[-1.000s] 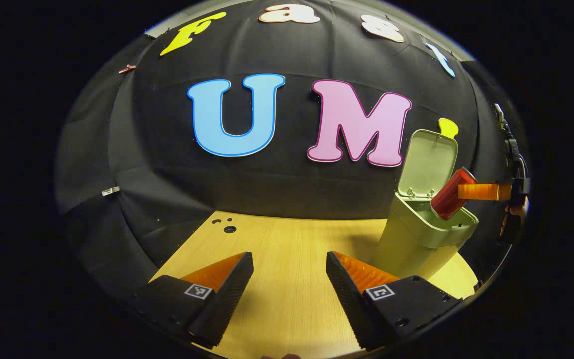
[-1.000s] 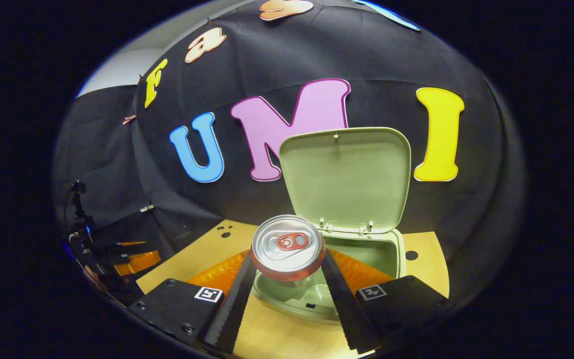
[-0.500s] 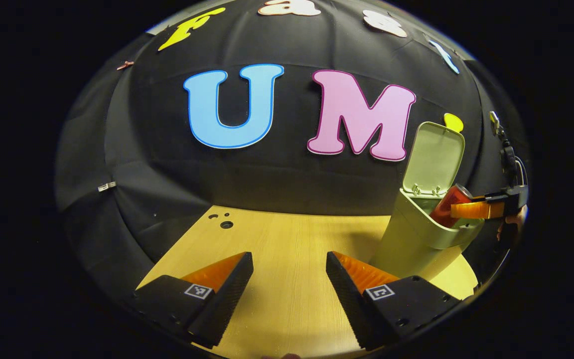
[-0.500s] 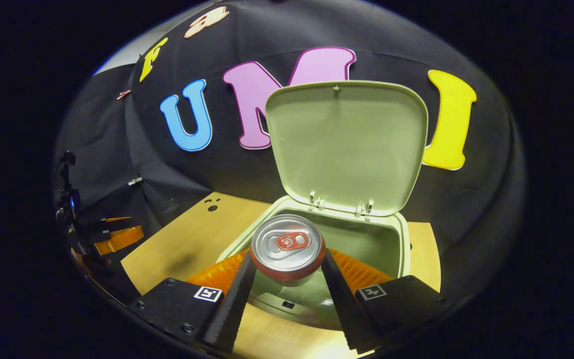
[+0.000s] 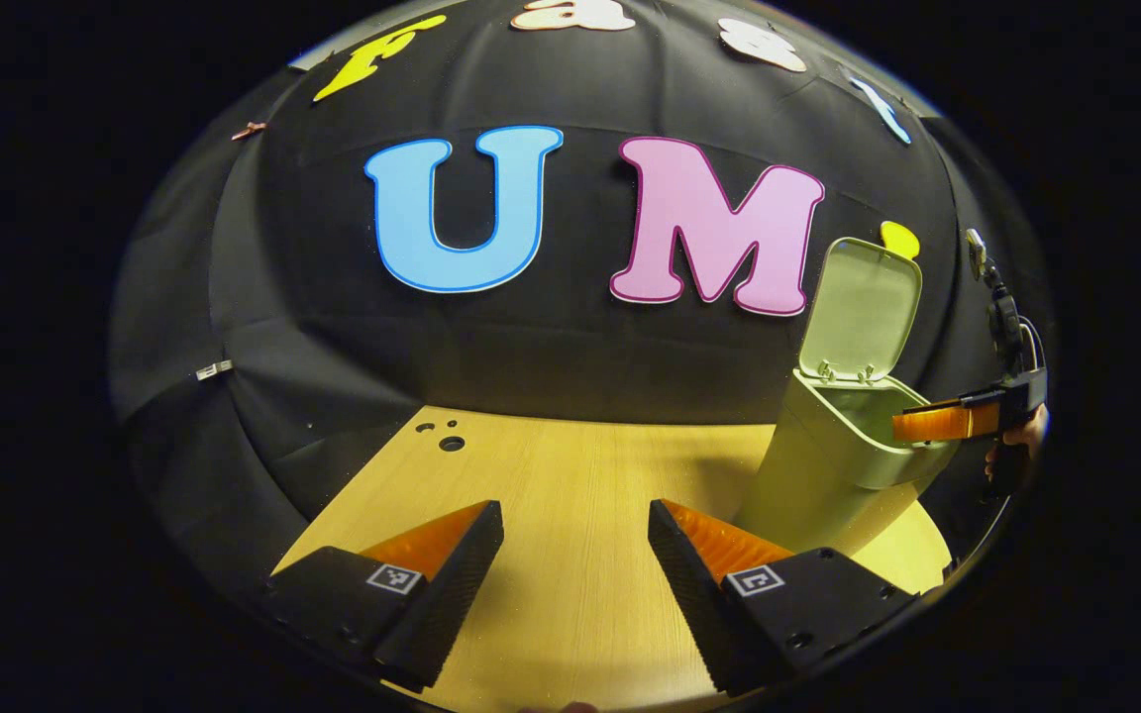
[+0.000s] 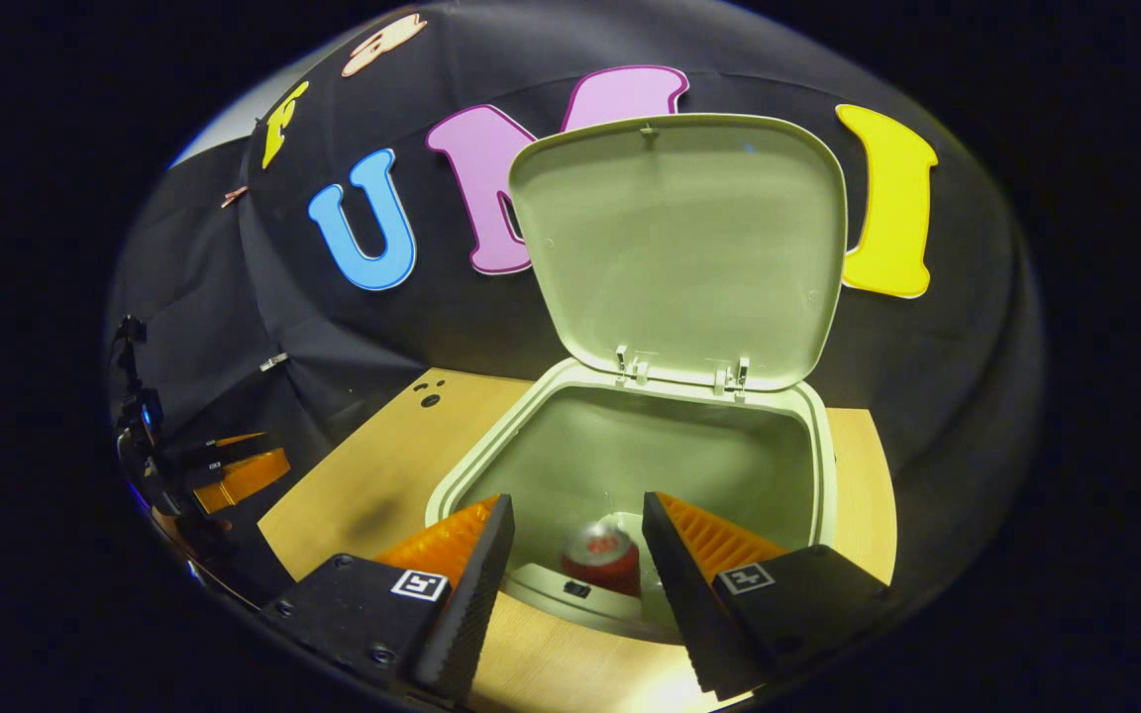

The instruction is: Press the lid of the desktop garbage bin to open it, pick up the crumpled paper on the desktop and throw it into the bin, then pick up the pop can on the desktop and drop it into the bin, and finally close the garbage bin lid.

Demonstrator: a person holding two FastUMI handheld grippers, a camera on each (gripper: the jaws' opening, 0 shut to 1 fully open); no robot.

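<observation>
The can (image 6: 602,555) lay inside the open bin (image 6: 462,465); both hand-held grippers, right (image 6: 570,555) and left (image 5: 575,555), were spread empty. Lid (image 6: 679,248) closing was judged due.

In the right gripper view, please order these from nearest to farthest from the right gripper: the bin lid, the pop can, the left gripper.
1. pop can, just below the right gripper, inside the bin.
2. bin lid, upright behind the opening.
3. left gripper, far off at the left edge.
</observation>
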